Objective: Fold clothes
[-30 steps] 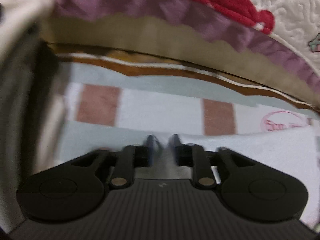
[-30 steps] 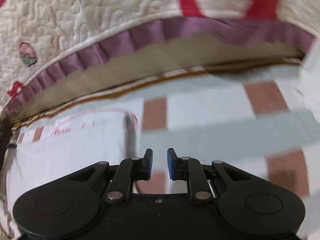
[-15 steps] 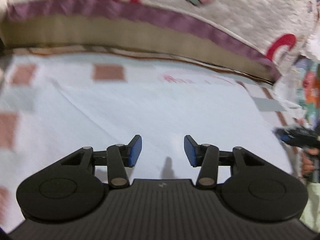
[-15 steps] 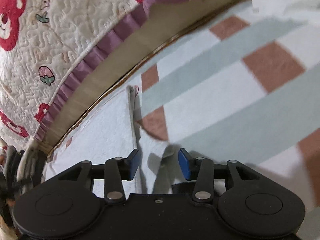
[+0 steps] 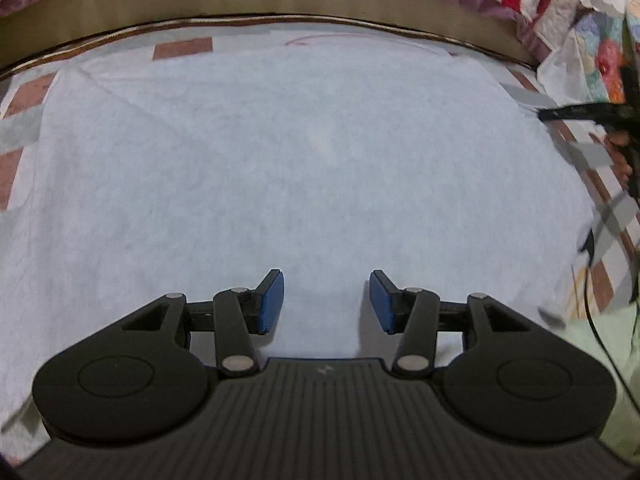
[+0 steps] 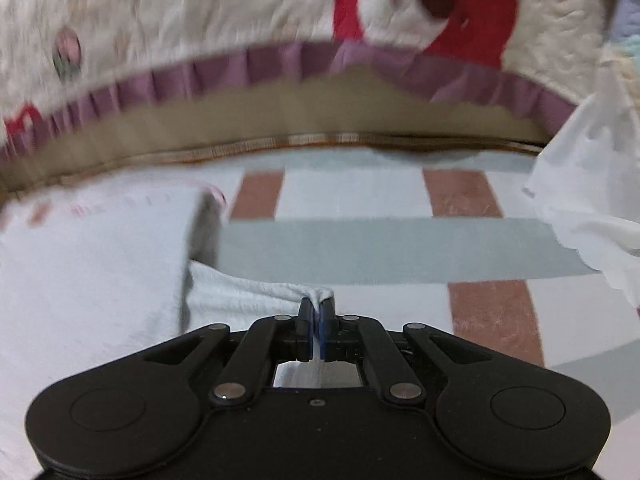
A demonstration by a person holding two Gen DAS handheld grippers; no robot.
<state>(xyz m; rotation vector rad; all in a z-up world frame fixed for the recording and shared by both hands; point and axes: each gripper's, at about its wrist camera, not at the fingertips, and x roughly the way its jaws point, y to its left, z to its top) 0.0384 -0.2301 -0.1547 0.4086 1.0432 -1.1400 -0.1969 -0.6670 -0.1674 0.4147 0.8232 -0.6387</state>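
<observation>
A pale blue garment [image 5: 304, 168] lies spread flat on a checked bed sheet [image 6: 400, 240], near a quilted cover [image 6: 200, 20] at the far side. The left tongs [image 5: 326, 300] hover over it, partly open and empty. The right tongs [image 6: 318, 322] have just closed, pinching the garment's right edge.

Blurred quilt [image 6: 200, 20], motif cut off
</observation>
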